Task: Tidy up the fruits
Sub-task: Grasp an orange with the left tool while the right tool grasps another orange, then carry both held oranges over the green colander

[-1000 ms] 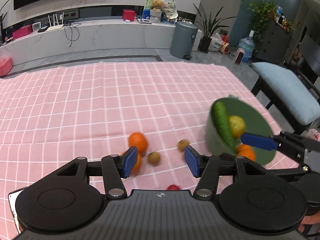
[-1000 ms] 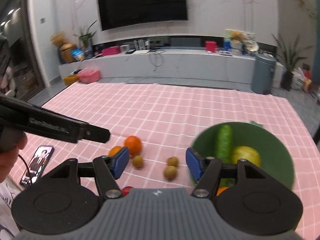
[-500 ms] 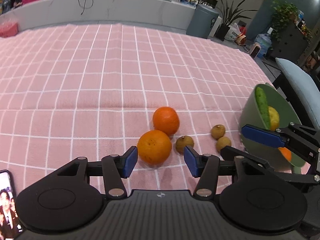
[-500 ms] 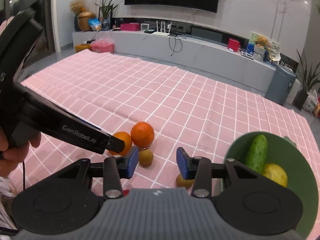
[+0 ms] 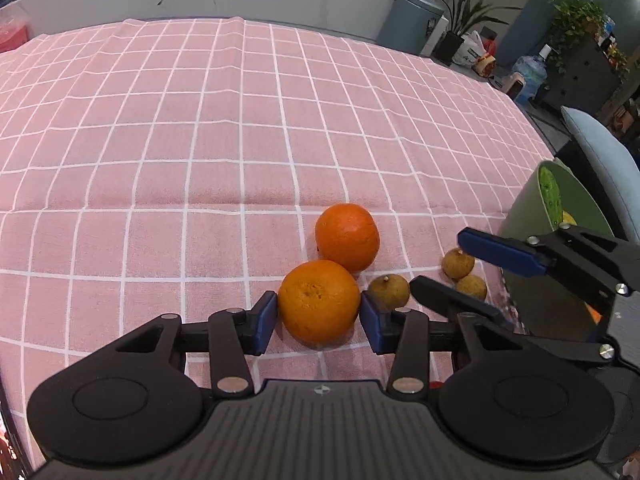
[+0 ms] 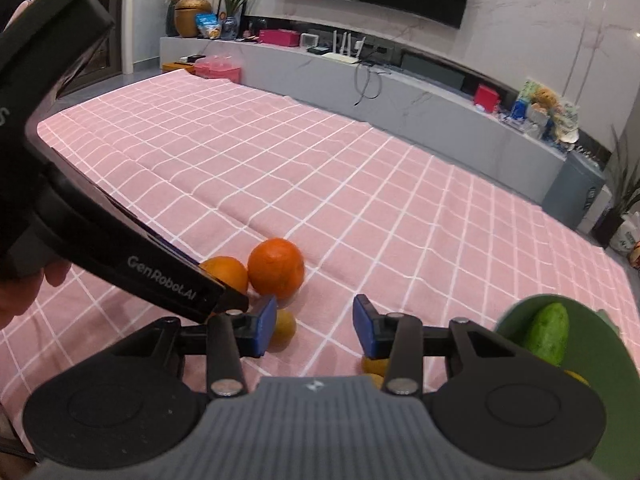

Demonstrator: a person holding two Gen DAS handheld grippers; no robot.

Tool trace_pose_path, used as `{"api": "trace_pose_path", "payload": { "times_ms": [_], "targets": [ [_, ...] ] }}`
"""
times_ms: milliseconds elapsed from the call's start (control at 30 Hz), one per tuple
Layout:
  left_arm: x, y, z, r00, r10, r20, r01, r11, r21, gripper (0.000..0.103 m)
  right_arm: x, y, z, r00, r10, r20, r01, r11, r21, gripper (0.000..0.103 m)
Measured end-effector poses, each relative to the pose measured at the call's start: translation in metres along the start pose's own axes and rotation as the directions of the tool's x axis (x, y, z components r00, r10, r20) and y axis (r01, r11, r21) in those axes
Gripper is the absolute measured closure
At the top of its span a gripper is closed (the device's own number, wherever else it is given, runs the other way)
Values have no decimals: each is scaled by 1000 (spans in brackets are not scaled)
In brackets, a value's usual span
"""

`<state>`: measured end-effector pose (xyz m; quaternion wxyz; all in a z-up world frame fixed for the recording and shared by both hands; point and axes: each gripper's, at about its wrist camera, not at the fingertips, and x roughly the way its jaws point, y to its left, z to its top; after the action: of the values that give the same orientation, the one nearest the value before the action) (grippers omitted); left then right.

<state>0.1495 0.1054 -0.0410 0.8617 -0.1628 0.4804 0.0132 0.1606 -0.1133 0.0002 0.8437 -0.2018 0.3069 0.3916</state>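
The left gripper [image 5: 319,317] has its blue pads flanking a round, dimpled orange [image 5: 319,306] on the pink checked tablecloth [image 5: 200,160] — whether they actually press it is unclear. A second orange [image 5: 347,237] touches it at 1 o'clock. The right gripper [image 6: 314,327] is spread and holds nothing. At 3 o'clock the green bowl [image 6: 600,364] holding a cucumber [image 6: 548,333] is cut off.

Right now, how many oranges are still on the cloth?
2. One orange sits between the left jaws; the other touches it just behind. The bowl shows some orange too, mostly hidden.
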Motion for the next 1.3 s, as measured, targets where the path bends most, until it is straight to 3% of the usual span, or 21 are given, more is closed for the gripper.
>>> {"api": "trace_pose_path", "payload": {
  "times_ms": [200,367,900,1033,1300],
  "targets": [
    [-21,20,3,996,29,88,-21,996,-84,53,11,6,6,1000,30,2,-30,1000,-4,64],
    [-24,35,4,993,64,97,-49,988,-150,53,26,15,17,999,52,-13,-52,999,-13,64],
    [-25,35,-3,991,71,112,-52,985,-165,53,53,22,27,995,59,-75,-56,997,44,65],
    [-30,33,-6,989,69,127,-48,986,-162,53,46,20,29,996,62,-68,-58,997,57,66],
    [-53,9,-5,985,49,165,-24,988,-150,53,-7,7,36,999,46,-25,-44,996,77,66]
  ]
}}
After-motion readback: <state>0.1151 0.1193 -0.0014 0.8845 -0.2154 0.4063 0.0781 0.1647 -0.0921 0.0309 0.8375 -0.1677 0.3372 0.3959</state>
